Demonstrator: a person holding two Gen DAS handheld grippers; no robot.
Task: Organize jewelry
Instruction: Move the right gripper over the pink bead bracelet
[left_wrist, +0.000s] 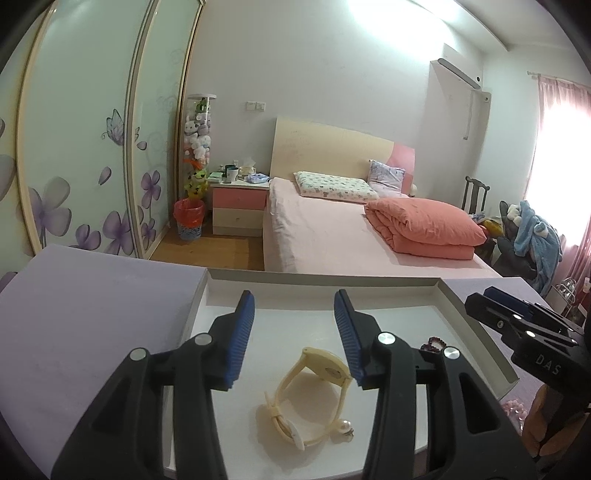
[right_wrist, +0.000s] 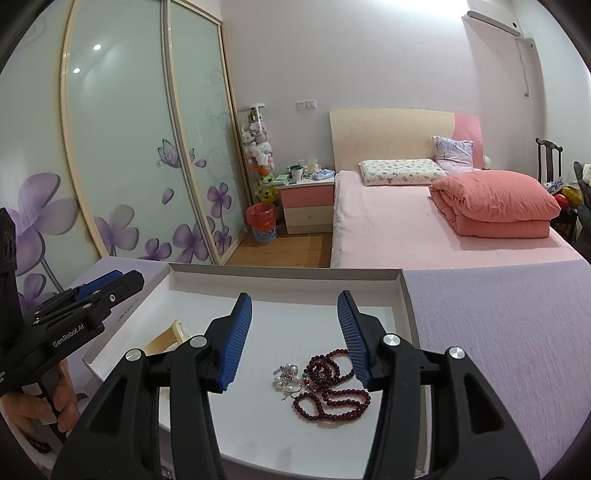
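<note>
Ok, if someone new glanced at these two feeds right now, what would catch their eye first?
Probably the dark red bead necklace coiled in the white tray, beside a small cluster of pearl pieces, with the right hand-held gripper open above them. Next, the cream watch on the tray's left side, under the open left hand-held gripper. Behind, a pink bed fills the room.
</note>
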